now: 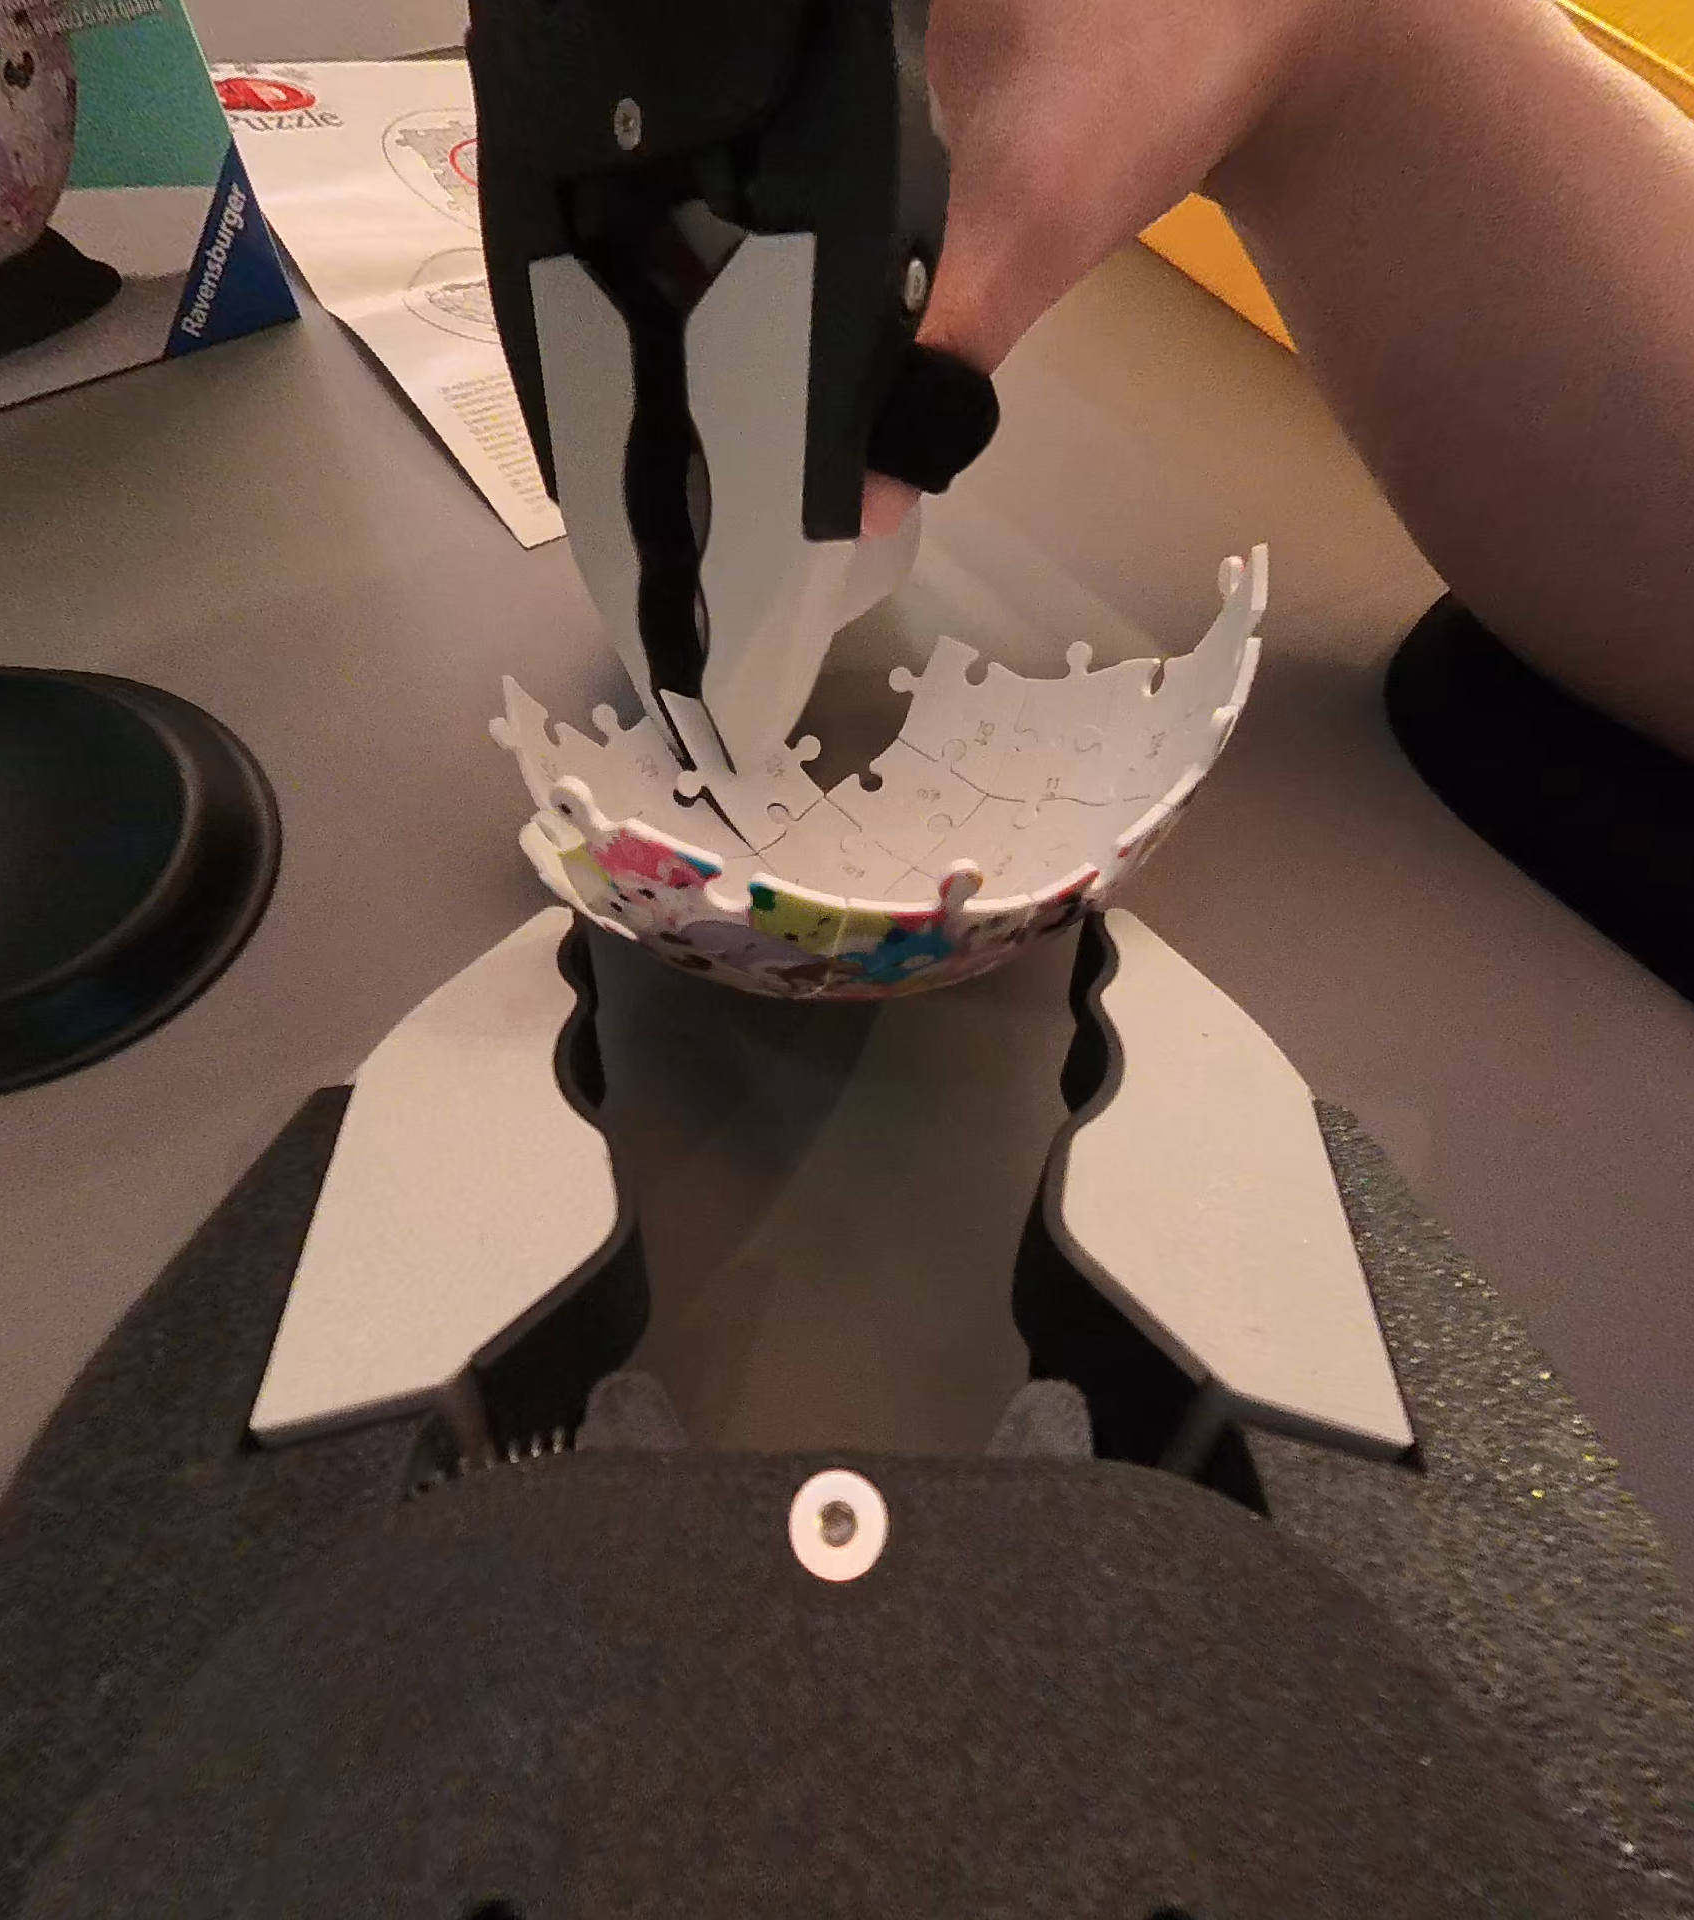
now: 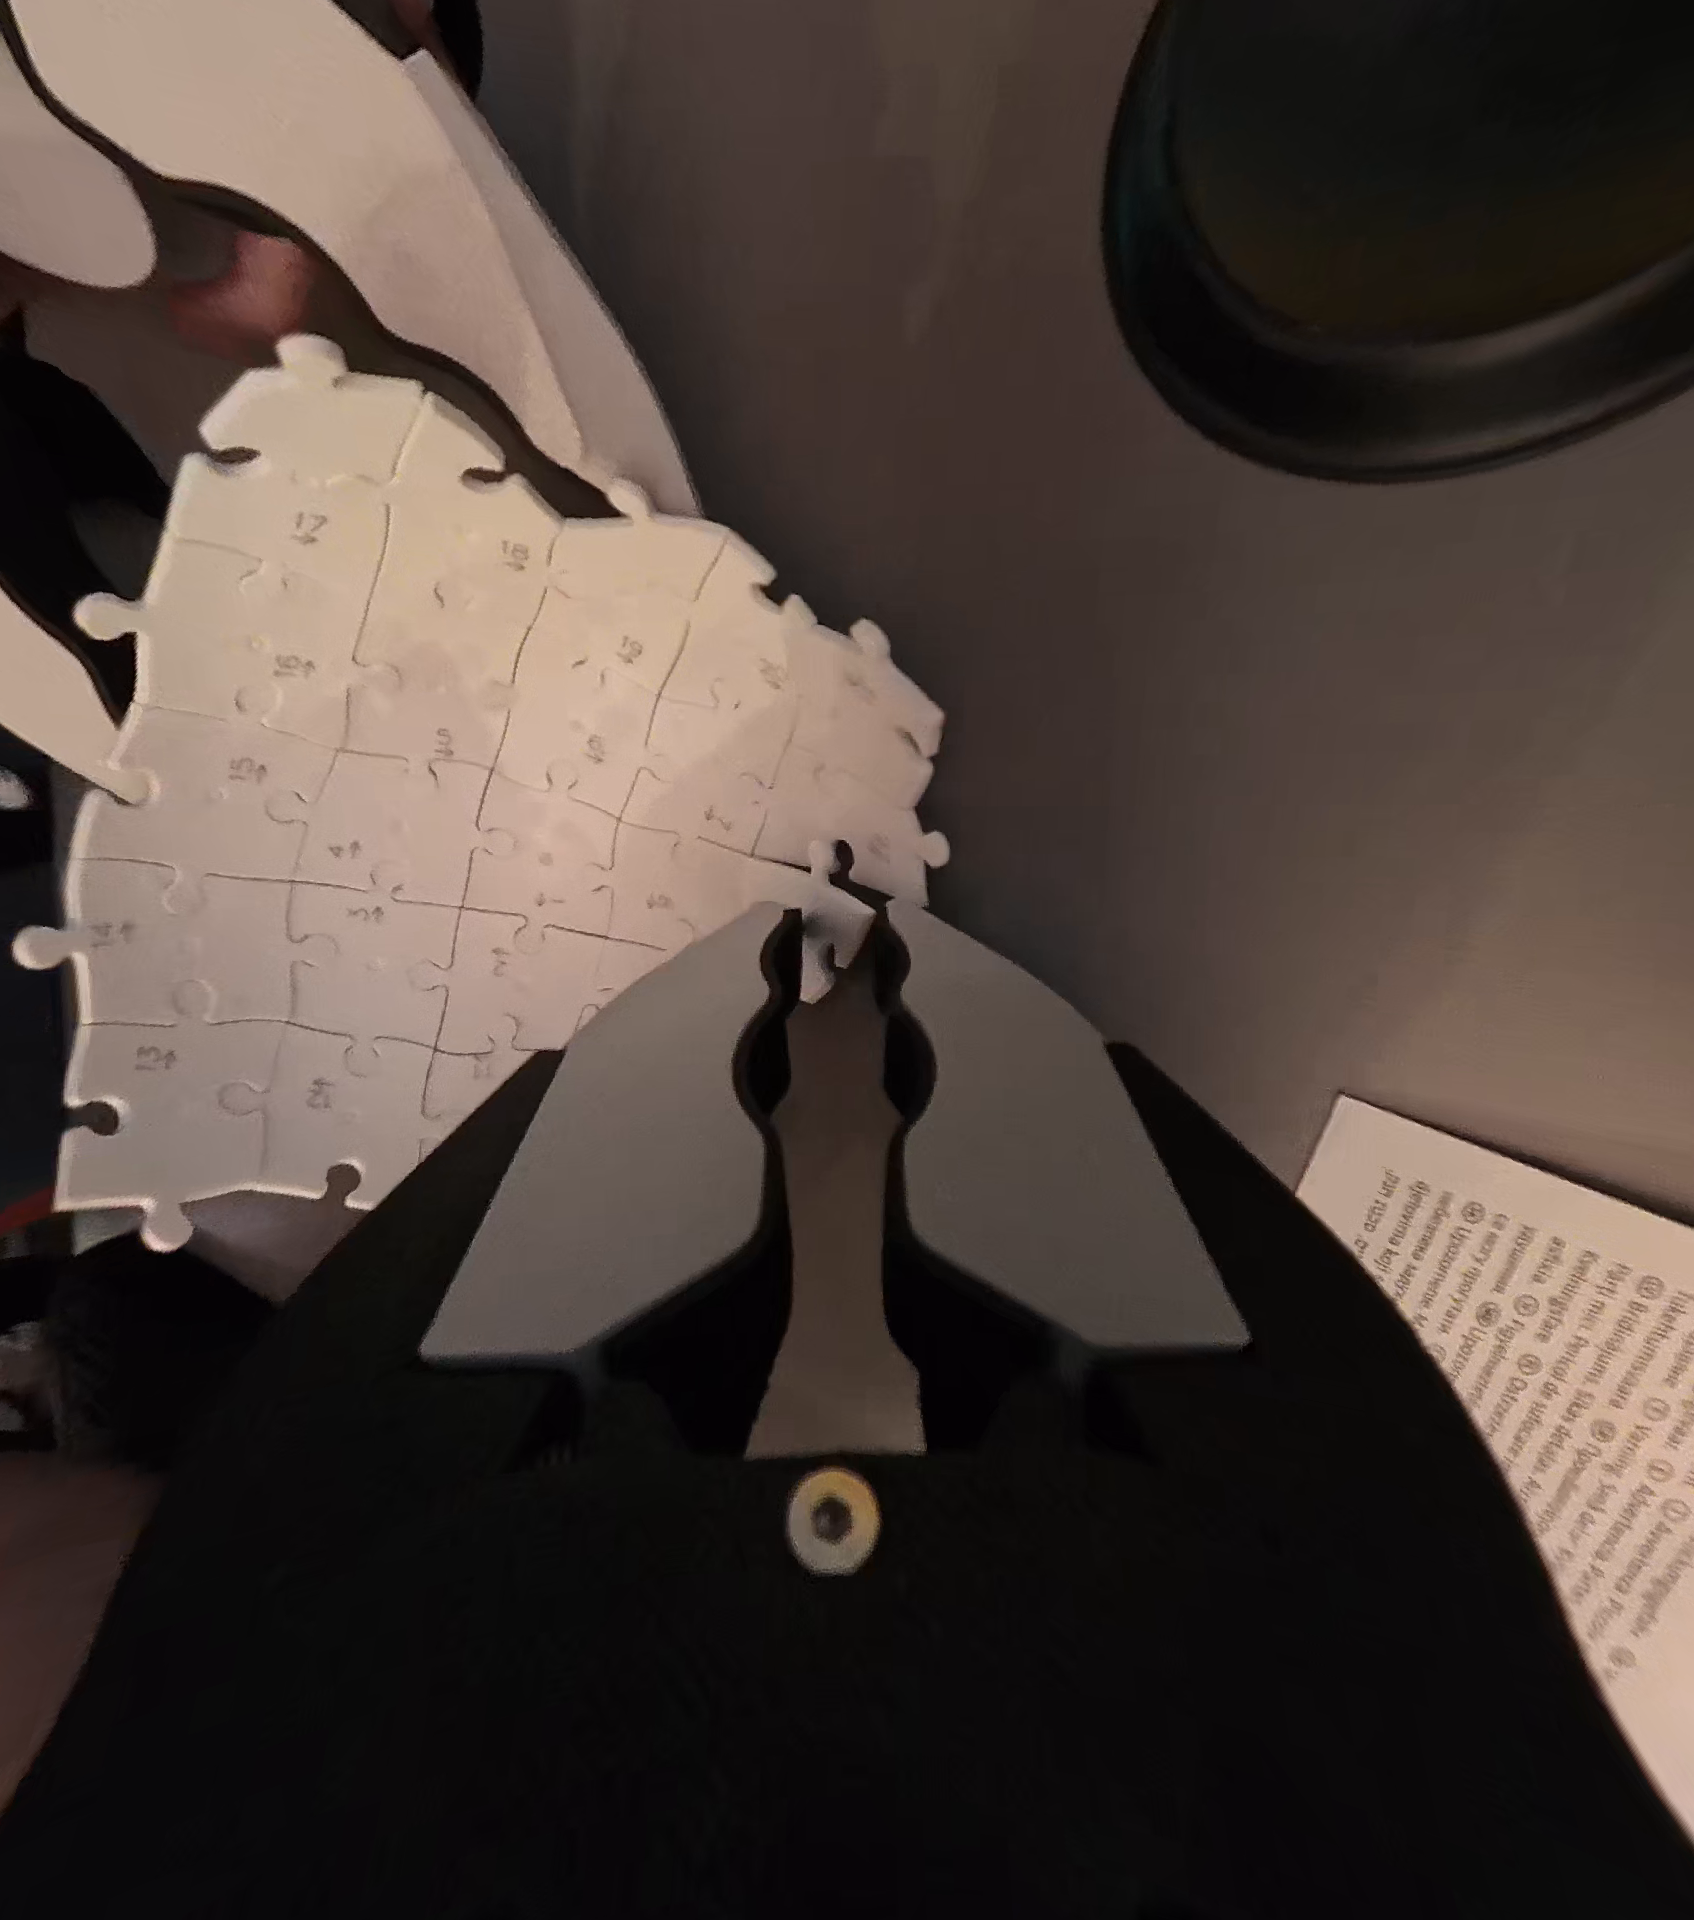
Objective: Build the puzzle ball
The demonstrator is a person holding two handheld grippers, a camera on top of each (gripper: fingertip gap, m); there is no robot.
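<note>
Half-built puzzle ball (image 1: 884, 831), a bowl-shaped shell with white inside and coloured outside, resting on the grey table (image 1: 1290, 1039) between the two tools. The left tool (image 1: 832, 966) lies low with its jaws wide apart, its tips just beside the shell's near wall on either side and holding nothing. The right tool (image 1: 703, 753) comes down from above, its jaws clamped on a single white puzzle piece (image 2: 835, 951) at the shell's jagged far rim (in the right wrist view the piece sits beside an open notch). A black round stand (image 1: 64, 883) lies to the left, apart from the shell; the puzzle box (image 1: 64, 177) and a printed instruction sheet (image 1: 386, 239) lie farther back. A forearm (image 1: 1445, 416) crosses the upper right above a dark pad (image 1: 1601, 852). Open table shows beside the shell on both sides. The lighting is dim and warm.
</note>
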